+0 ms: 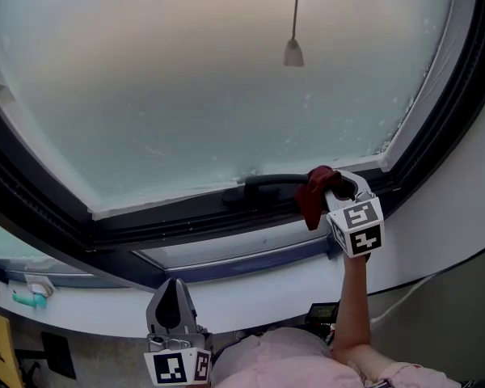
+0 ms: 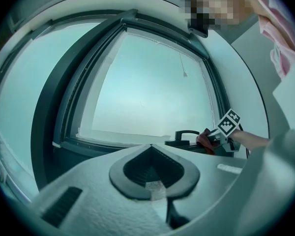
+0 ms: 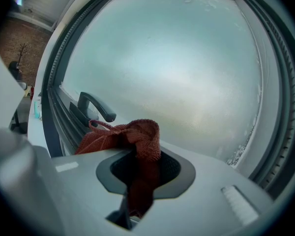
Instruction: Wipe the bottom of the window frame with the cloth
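The left tongs, low and left of the middle, are pinched together and hold nothing. At the right, the right tongs squeeze the red cloth at the bottom of the window frame, beside the handle. The wiping step seems to be on. Next, the cloth should slide along the frame. I cannot see if the cloth really touches.

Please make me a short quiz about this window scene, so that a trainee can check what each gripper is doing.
1. True or false: the left gripper holds the red cloth.
2. The cloth is at the window's: A) bottom frame, by the dark handle; B) top edge; C) left side.
3. Fill in: the left gripper's jaws are ____, with nothing between them.
Key: 1 false, the right gripper grips it. 2 A. 3 shut.
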{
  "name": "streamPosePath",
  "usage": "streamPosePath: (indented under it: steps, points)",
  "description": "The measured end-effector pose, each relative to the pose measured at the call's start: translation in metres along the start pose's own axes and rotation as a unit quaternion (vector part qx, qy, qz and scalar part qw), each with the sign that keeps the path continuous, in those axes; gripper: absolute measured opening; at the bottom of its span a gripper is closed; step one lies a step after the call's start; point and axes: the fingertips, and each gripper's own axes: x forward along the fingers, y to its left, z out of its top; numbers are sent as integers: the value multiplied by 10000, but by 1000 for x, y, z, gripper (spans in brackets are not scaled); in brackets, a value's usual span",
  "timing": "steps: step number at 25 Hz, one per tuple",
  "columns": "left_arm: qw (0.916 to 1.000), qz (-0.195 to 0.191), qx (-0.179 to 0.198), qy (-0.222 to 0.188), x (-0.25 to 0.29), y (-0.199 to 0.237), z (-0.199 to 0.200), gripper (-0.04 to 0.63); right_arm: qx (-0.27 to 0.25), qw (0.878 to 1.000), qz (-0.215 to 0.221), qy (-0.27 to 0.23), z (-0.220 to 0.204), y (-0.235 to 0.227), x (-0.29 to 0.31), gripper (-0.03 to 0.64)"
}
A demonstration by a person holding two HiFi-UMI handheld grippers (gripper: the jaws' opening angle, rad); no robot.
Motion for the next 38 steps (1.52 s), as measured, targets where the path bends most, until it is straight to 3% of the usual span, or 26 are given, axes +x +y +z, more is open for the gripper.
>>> streamPosePath:
  steps: [38]
  points:
    - [10000,-9,59,-15,10,-21,1,-6,300,9986,-420,78,-29,-68,-10,63]
